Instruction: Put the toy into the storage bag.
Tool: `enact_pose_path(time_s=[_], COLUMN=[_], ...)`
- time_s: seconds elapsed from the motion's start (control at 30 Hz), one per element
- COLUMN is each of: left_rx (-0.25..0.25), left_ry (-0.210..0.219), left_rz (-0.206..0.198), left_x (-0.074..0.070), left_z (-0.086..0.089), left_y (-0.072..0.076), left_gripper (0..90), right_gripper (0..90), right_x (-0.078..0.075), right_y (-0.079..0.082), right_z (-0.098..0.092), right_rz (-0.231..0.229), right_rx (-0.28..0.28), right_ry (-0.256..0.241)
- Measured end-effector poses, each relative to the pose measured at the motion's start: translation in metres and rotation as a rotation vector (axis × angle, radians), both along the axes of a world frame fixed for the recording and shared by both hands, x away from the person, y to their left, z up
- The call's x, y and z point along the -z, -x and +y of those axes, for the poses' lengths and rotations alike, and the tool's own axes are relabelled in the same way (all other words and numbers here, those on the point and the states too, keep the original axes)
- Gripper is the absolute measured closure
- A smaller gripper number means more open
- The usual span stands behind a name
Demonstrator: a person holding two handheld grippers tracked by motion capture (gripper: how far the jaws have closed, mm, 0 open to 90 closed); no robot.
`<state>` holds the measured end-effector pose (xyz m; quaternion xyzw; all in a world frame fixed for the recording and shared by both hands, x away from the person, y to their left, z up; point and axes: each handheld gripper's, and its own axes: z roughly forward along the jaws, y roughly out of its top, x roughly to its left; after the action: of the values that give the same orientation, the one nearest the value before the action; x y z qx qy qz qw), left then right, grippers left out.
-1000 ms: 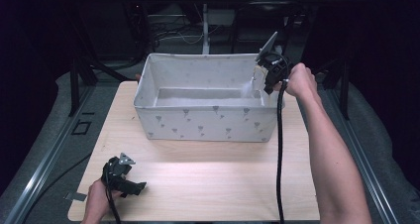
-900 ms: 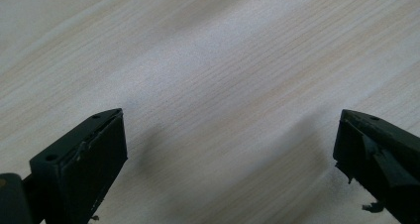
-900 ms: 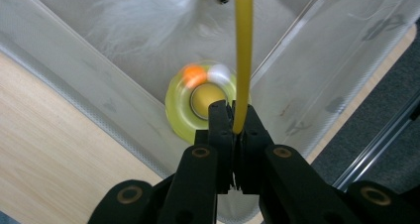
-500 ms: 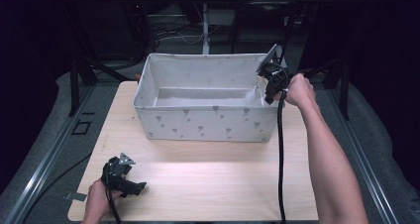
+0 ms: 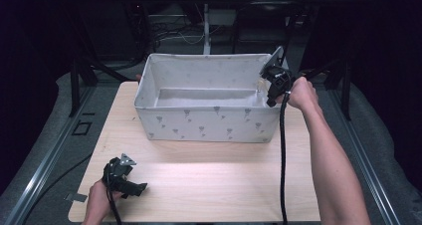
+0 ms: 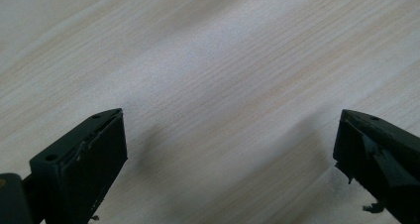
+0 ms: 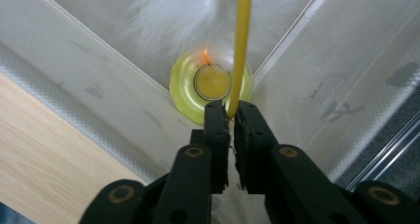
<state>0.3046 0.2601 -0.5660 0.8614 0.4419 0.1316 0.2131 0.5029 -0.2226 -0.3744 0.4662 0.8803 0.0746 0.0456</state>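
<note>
A pale wood-grain table stands in a dim room, lit brightest across its near half. Grey floor flanks it, with metal rails alongside. Behind, dark stands and tangled cables fade into blackness.

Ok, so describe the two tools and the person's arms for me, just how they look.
Both are black two-jaw tools. The left tool carries a grey three-cornered plate on top; its jaws are flat black blocks with chipped, worn edges. The right tool also has a grey plate, and a thick black cable trails from it toward the table's near edge. Its linkage shows brass-coloured pivot pins. Both forearms are bare, no sleeves or gloves visible.
</note>
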Motion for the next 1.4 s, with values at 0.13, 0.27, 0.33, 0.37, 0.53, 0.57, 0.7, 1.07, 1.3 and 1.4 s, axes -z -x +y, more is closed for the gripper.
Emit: enact_pose_path(time_s=[0.13, 0.27, 0.33, 0.37, 0.53, 0.57, 0.7, 1.07, 1.3, 1.4], left_rx=[-0.001, -0.001, -0.004, -0.004, -0.001, -0.003, -0.004, -0.002, 0.000, -0.001], left_ry=[0.000, 0.000, 0.001, 0.002, 0.000, 0.001, 0.001, 0.000, -0.001, 0.000], left_rz=[-0.001, -0.002, -0.003, -0.003, -0.002, -0.003, -0.002, -0.002, -0.001, -0.002], left_x=[0.000, 0.000, 0.000, 0.000, 0.000, -0.001, 0.000, -0.001, 0.000, 0.000], left_z=[0.000, 0.000, 0.000, 0.000, 0.000, 0.000, 0.000, 0.000, 0.000, 0.000], left_y=[0.000, 0.000, 0.000, 0.000, 0.000, 0.000, 0.000, 0.000, 0.000, 0.000], left_gripper=[0.3, 0.3, 0.3, 0.3, 0.3, 0.3, 0.3, 0.3, 0.3, 0.3], right_gripper=[68.5, 52.3, 46.3, 43.7, 30.6, 28.3, 18.8, 5.9, 1.0, 0.2], right_x=[-0.009, -0.022, -0.030, -0.033, -0.050, -0.052, -0.063, -0.081, -0.078, -0.074], right_y=[0.003, 0.006, 0.010, 0.011, 0.020, 0.022, 0.032, 0.067, 0.090, 0.098], right_z=[-0.002, -0.003, -0.002, -0.001, 0.003, 0.004, 0.011, 0.032, 0.044, 0.049], right_rz=[-0.008, -0.023, -0.039, -0.052, -0.072, -0.078, -0.100, -0.143, -0.157, -0.154], right_rx=[0.016, 0.017, 0.022, 0.029, 0.015, 0.014, -0.005, -0.092, -0.154, -0.178], right_ry=[-0.016, -0.037, -0.049, -0.052, -0.066, -0.067, -0.076, -0.073, -0.096, -0.103])
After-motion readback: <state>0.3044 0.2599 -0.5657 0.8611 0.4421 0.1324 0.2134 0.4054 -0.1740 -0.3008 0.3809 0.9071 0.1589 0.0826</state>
